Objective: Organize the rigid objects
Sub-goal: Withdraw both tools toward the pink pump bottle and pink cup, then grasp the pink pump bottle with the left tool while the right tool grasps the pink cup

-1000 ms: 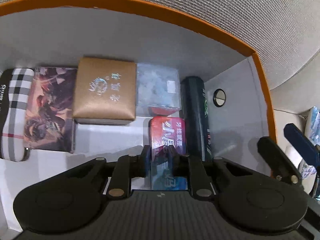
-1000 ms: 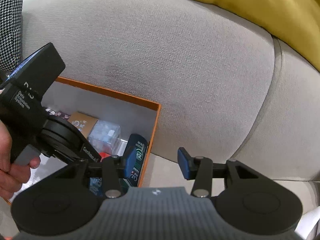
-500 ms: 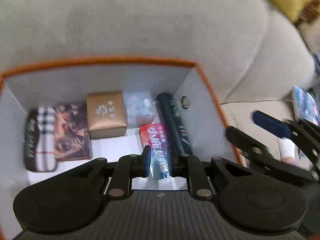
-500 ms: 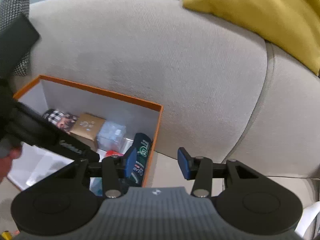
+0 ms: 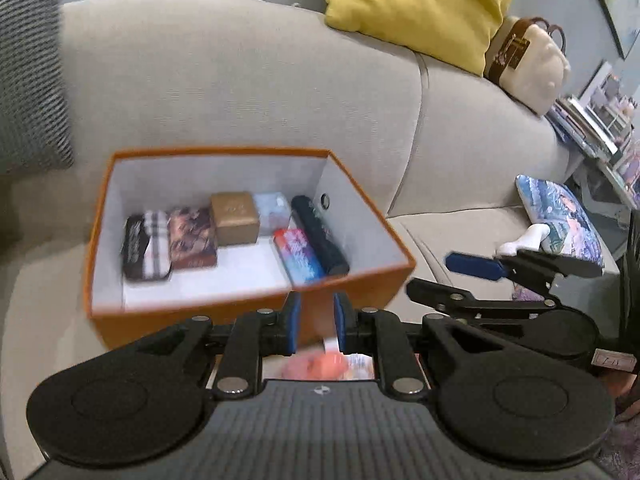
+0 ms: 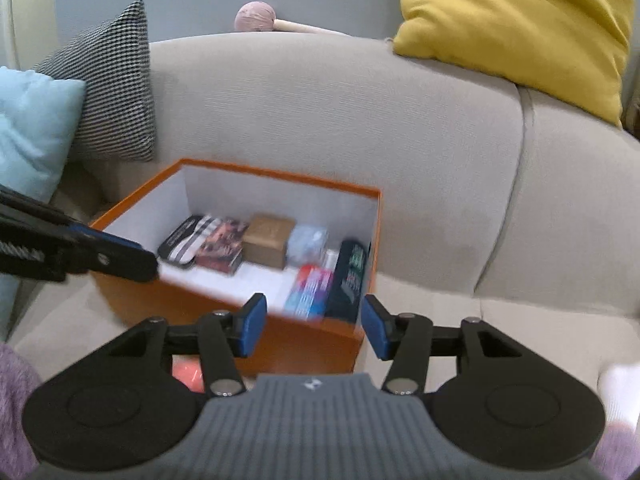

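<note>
An orange box [image 5: 224, 153] with white walls stands on the grey sofa seat. Inside lie a plaid case [image 5: 146, 246], a picture-printed box [image 5: 192, 238], a gold box [image 5: 236, 218], a clear packet [image 5: 274, 208], a dark tube [image 5: 320, 236] and a red-and-blue box [image 5: 298, 256]. My left gripper [image 5: 316, 320] hangs shut in front of the box's near wall, holding nothing. My right gripper [image 6: 314, 322] is also in front of the box [image 6: 280, 184], its jaws opening with nothing between them. Each gripper shows in the other's view: the left [image 6: 120, 256], the right [image 5: 452, 280].
A yellow cushion [image 5: 420, 8] and a houndstooth cushion [image 6: 116, 92] lean on the sofa back, with a light blue cushion [image 6: 28, 128] at far left. A patterned blue cushion [image 5: 560, 220] lies on the seat to the right. A blurred orange-pink thing [image 5: 328, 362] lies below the box.
Both grippers have pulled back and up from the box, so the whole box now shows. The red-and-blue box stayed inside. The right jaws stand wider apart.
</note>
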`<state>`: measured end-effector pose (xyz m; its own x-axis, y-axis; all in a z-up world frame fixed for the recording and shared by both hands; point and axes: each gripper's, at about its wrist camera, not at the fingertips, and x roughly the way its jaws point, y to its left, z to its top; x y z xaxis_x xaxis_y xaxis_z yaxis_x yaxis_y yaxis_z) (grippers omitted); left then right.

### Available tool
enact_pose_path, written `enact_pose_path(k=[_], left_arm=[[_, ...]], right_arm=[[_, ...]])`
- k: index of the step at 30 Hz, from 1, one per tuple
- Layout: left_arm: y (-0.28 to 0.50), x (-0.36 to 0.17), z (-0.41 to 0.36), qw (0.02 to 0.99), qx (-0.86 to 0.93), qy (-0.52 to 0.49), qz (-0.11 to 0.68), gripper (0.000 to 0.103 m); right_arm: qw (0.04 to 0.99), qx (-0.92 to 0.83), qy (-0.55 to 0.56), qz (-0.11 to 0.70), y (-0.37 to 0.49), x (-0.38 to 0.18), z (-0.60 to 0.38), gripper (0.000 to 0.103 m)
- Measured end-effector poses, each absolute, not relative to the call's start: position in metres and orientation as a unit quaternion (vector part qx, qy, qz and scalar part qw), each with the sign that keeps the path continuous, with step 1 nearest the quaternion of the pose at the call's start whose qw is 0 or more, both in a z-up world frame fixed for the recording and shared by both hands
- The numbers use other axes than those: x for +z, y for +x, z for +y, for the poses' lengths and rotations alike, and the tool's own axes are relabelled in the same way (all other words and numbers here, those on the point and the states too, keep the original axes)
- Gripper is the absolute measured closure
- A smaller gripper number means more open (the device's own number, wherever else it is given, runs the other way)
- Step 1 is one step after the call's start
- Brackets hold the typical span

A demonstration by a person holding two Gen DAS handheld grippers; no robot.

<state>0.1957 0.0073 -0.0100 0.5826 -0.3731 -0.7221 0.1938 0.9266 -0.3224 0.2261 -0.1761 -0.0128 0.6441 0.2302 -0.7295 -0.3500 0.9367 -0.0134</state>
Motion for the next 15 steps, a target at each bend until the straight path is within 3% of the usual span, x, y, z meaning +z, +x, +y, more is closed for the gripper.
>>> enact_pose_path(k=[3, 4, 7, 9, 15], left_arm=[[0.17, -0.024, 0.008, 0.888, -0.159, -0.118, 0.416, 0.083], [0.164, -0.029, 0.005, 0.888, -0.159, -0.121, 0.413, 0.079], [0.147, -0.041, -0.005, 0.897, -0.151, -0.11, 0.4, 0.069], [0.143, -0.049, -0.013, 0.904, -0.142, -0.101, 0.391, 0.053], [0.147, -0.069, -0.036, 0.914, -0.136, -0.06, 0.378, 0.035]], right_arm=[[0.902, 0.143, -0.032, 0.405, 0.203, -0.026, -0.19, 0.044], [0.903, 0.134, -0.019, 0.408, 0.196, -0.031, -0.194, 0.038], [0.902, 0.114, -0.003, 0.416, 0.18, -0.048, -0.203, 0.036], [0.899, 0.107, -0.002, 0.424, 0.179, -0.058, -0.205, 0.036], [0.896, 0.098, 0.0, 0.434, 0.188, -0.082, -0.209, 0.024]])
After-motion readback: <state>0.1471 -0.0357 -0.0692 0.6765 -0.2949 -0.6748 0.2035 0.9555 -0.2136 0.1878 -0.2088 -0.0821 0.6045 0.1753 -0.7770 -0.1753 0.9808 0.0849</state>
